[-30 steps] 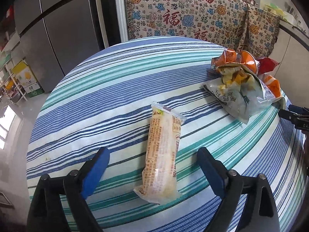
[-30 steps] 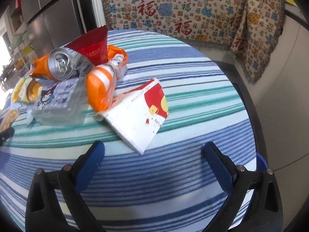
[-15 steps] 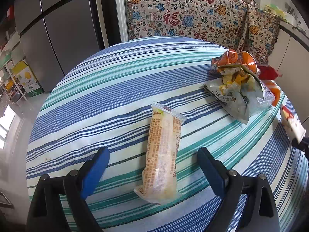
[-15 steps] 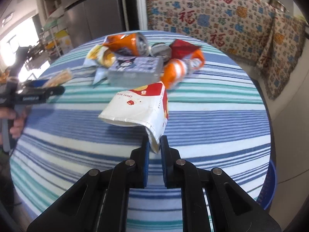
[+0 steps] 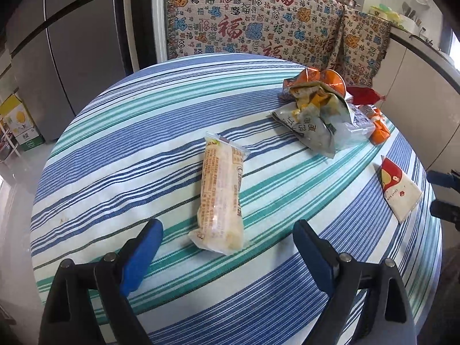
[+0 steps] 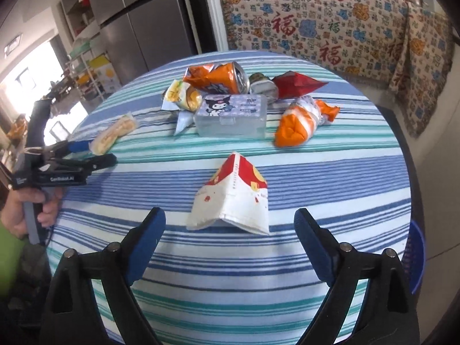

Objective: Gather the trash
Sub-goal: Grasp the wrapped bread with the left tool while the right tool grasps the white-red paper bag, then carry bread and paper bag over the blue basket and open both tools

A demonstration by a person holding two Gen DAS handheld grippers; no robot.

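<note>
A long clear snack wrapper point(image 5: 220, 194) lies on the striped round table point(image 5: 120, 149), just ahead of my open, empty left gripper point(image 5: 227, 247). A red-and-white paper carton point(image 6: 234, 197) lies flat just ahead of my open, empty right gripper point(image 6: 230, 233); it also shows in the left wrist view point(image 5: 398, 187). Behind it is a trash pile: a crushed orange can point(image 6: 221, 79), a clear plastic box point(image 6: 231, 116), an orange-and-white wrapper point(image 6: 302, 120), a red packet point(image 6: 296, 83). The left gripper point(image 6: 95, 152) shows in the right wrist view next to the snack wrapper point(image 6: 115, 133).
A blue bin point(image 6: 415, 258) sits below the table's right edge. A patterned cloth point(image 5: 258, 26) covers furniture behind the table. A grey fridge point(image 5: 57, 43) stands at back left. A counter point(image 5: 425, 66) runs along the right.
My right gripper was shut on the red-and-white carton half a second ago; it has opened and the carton now lies on the table nearer me. The left gripper has not moved.
</note>
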